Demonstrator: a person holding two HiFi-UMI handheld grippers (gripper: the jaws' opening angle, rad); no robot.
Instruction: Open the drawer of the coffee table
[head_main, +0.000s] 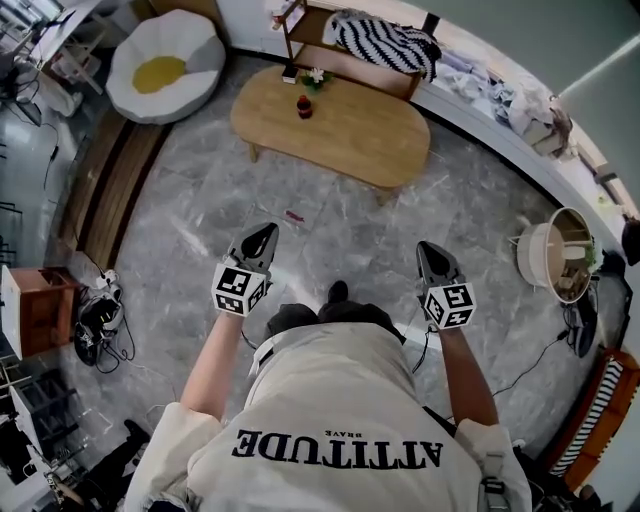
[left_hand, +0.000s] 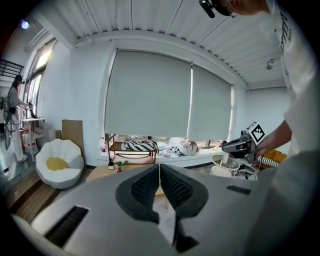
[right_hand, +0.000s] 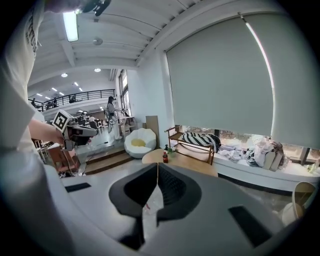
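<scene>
The oval wooden coffee table (head_main: 330, 125) stands on the marble floor well ahead of me, with a small red bottle (head_main: 304, 106) and a little plant (head_main: 316, 77) on top. No drawer shows in any view. My left gripper (head_main: 266, 232) is held out over the floor, short of the table, jaws shut with nothing between them. My right gripper (head_main: 428, 248) is level with it to the right, also shut and empty. In the left gripper view the table (left_hand: 102, 172) lies beyond the shut left gripper (left_hand: 159, 170). In the right gripper view the table (right_hand: 192, 162) appears past the shut right gripper (right_hand: 158, 170).
A white egg-shaped floor cushion (head_main: 165, 62) lies at the far left. A wooden rack with a striped cloth (head_main: 385, 40) stands behind the table by the window ledge. A round white basket (head_main: 555, 255) is at the right, and cables and a box (head_main: 40, 305) at the left.
</scene>
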